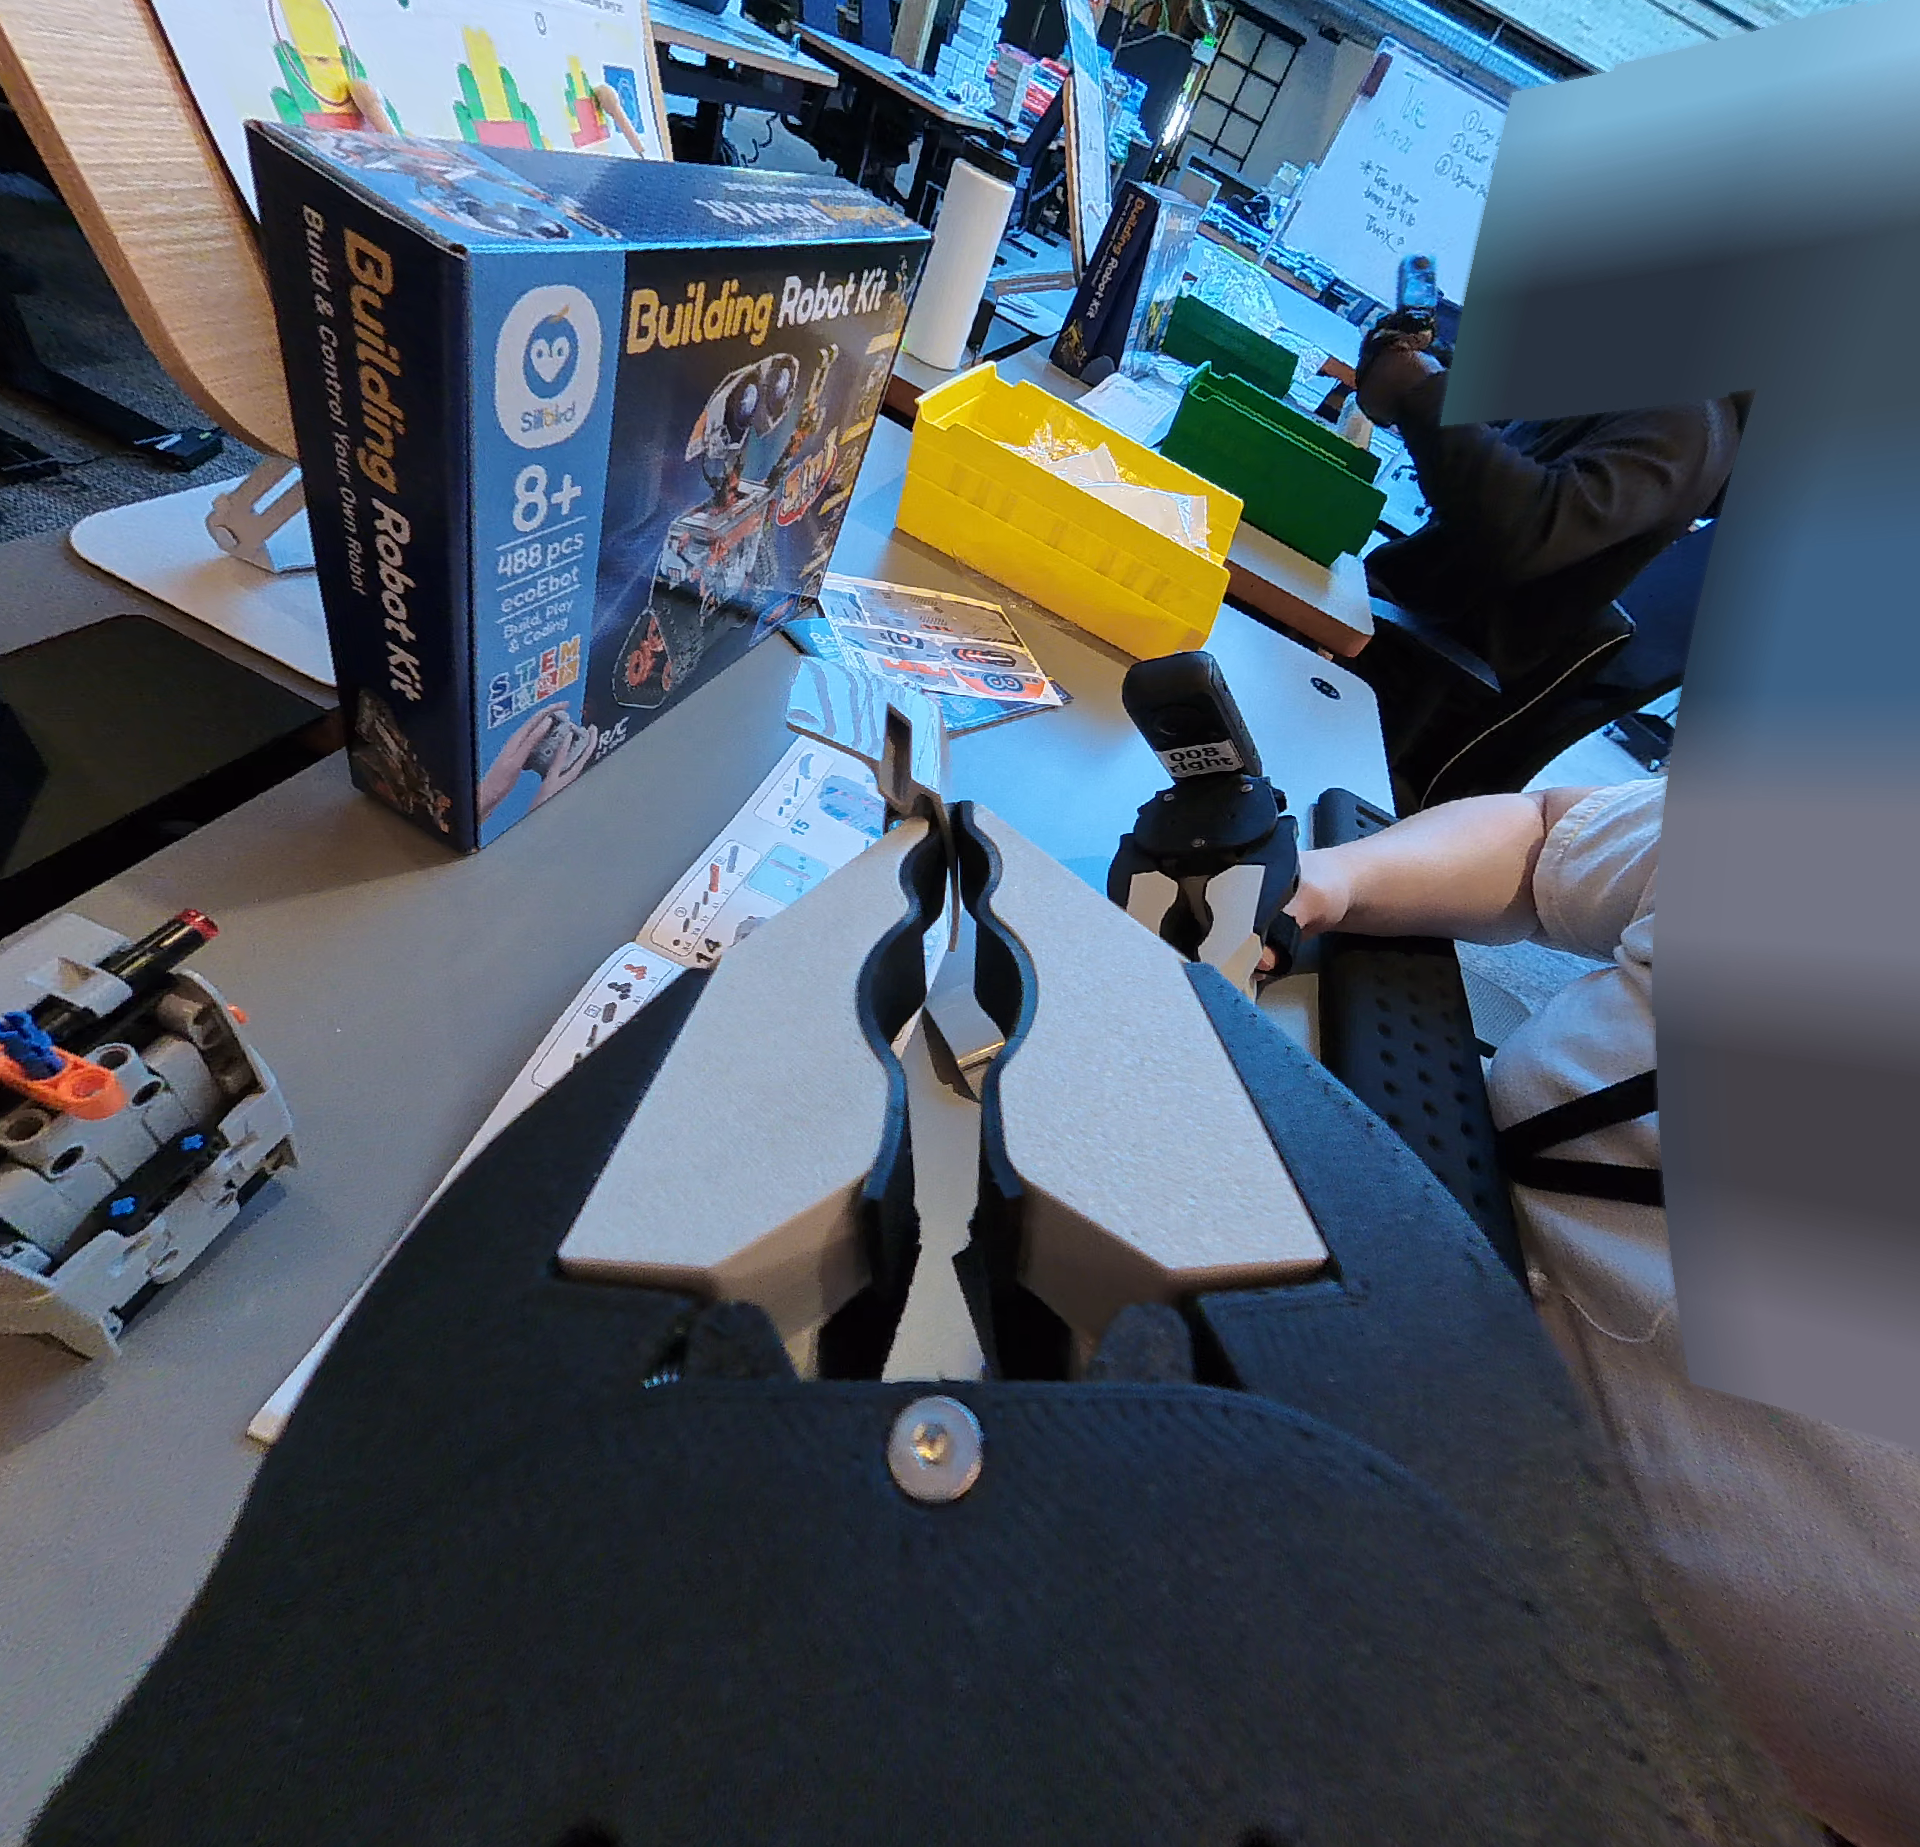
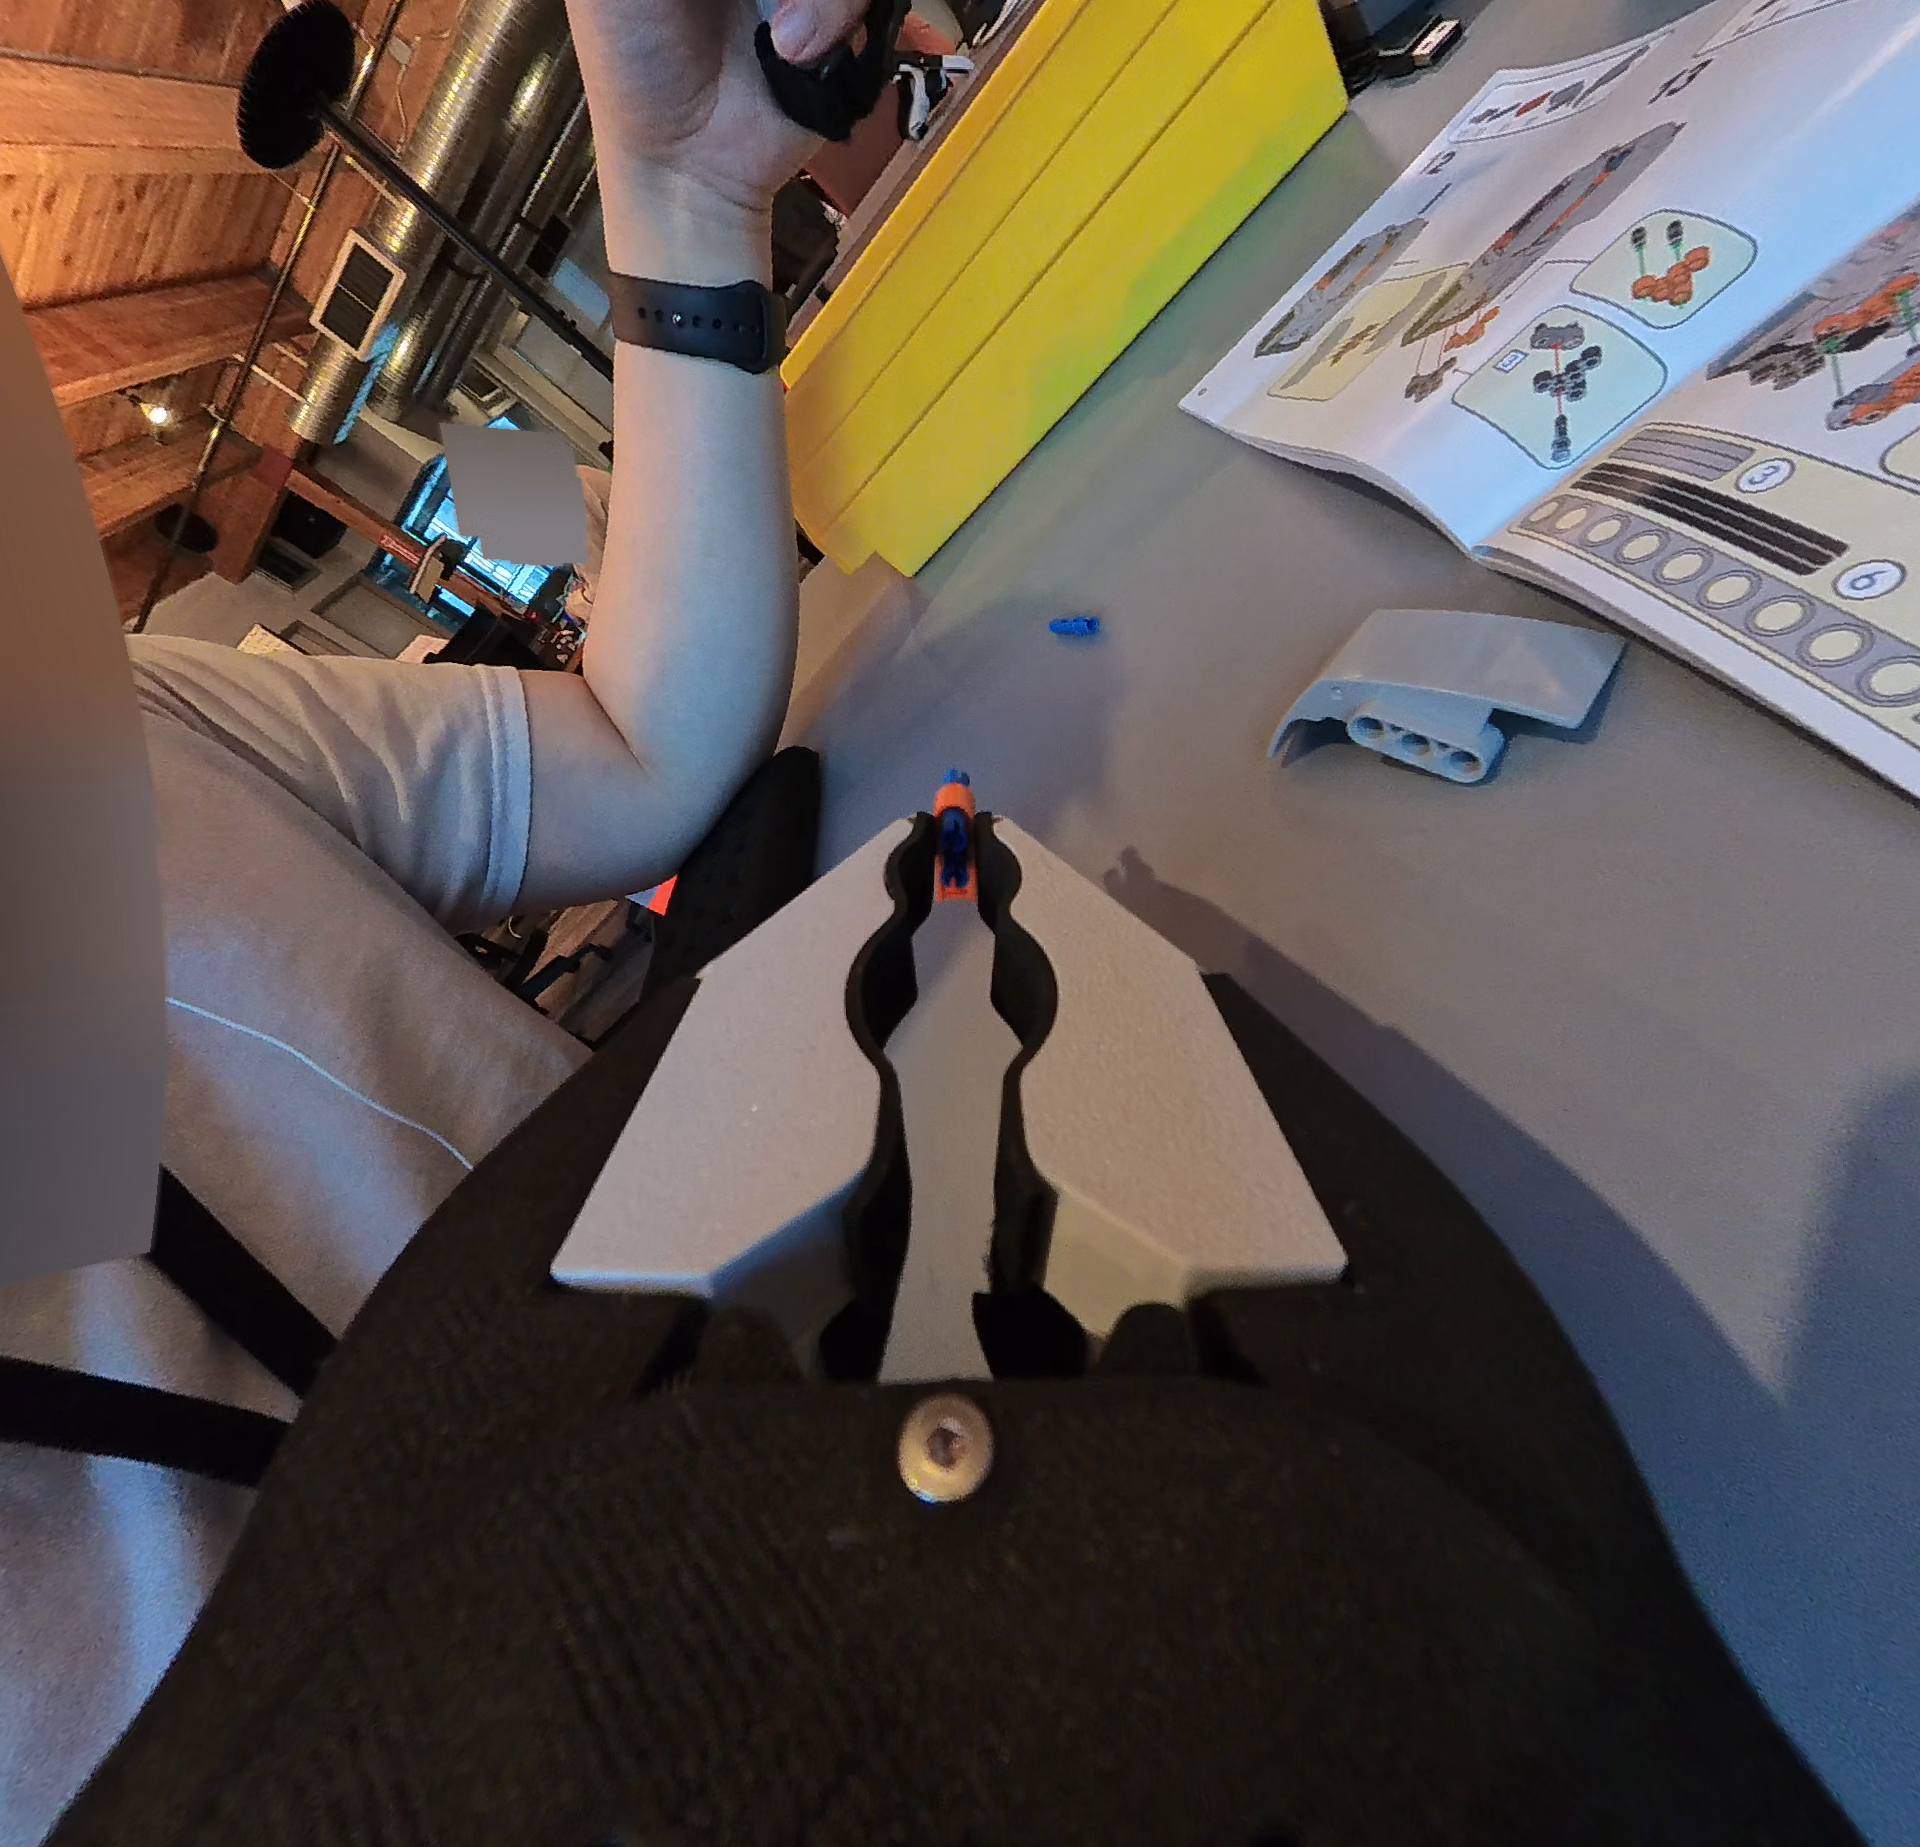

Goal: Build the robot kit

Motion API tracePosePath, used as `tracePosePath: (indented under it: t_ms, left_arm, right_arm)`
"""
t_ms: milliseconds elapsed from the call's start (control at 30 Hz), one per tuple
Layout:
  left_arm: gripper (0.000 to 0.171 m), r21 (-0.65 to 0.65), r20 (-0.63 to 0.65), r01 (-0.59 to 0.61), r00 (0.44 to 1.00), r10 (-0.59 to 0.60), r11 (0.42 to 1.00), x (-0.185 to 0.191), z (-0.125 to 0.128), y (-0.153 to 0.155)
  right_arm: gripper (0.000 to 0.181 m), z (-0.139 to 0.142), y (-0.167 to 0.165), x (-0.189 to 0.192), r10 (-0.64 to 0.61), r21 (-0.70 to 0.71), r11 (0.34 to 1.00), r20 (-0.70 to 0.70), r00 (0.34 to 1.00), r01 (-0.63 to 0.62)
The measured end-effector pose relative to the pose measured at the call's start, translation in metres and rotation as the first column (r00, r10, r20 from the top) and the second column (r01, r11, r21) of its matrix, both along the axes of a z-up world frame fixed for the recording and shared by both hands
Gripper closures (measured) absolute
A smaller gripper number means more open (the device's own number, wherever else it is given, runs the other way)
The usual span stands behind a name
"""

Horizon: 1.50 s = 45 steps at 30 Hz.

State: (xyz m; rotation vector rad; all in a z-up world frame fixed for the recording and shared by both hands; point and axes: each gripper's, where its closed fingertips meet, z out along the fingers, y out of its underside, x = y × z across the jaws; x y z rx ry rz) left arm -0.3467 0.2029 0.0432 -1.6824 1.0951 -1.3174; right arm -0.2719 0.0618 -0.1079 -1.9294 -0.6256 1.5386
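Note:
My left gripper (image 1: 948, 829) is shut on a thin grey plastic piece (image 1: 902, 758) that sticks up past its tips, held above an open instruction booklet (image 1: 748, 893). My right gripper (image 2: 954, 831) is shut on a small orange piece with a blue pin (image 2: 952, 852), held just above the grey table (image 2: 1351, 966). In the left wrist view the right gripper (image 1: 1195, 924) points down at the table's right edge. A loose blue pin (image 2: 1075, 625) and a grey curved panel (image 2: 1444, 696) lie on the table ahead of the right gripper.
A blue kit box (image 1: 582, 467) stands at the back left. A part-built grey model (image 1: 114, 1101) sits at the left. A yellow bin (image 1: 1060, 519) and green bins (image 1: 1268, 447) stand behind, with a sticker sheet (image 1: 935, 644). A person's forearm with a black watch band (image 2: 696, 327) rises left. There is about 25 centimetres between the tips of the two grippers.

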Motion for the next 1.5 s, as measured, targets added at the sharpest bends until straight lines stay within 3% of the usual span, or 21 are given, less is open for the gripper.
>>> tracePosePath:
  t_ms: [500,700,900,1500]
  left_arm:
    - [0.171,-0.035,0.031,0.071,0.997,-0.07,0.997,0.01,0.013,-0.019]
    - [0.171,0.013,0.022,0.06,0.998,-0.061,0.998,0.011,0.022,-0.027]
    - [0.171,0.055,0.019,0.037,0.999,-0.038,0.998,0.007,0.032,-0.032]
    - [0.171,0.015,0.068,0.039,0.997,-0.04,0.999,-0.007,0.048,-0.037]
  right_arm:
    - [0.176,0.012,0.021,0.021,-0.097,-0.053,0.994,-0.115,0.989,0.091]
    - [0.176,0.018,0.031,0.034,-0.169,-0.077,0.984,-0.181,0.969,0.158]
    - [0.176,0.017,0.031,0.033,-0.162,-0.08,0.986,-0.185,0.969,0.149]
    - [0.176,0.013,0.04,0.033,-0.19,-0.084,0.98,-0.155,0.969,0.179]
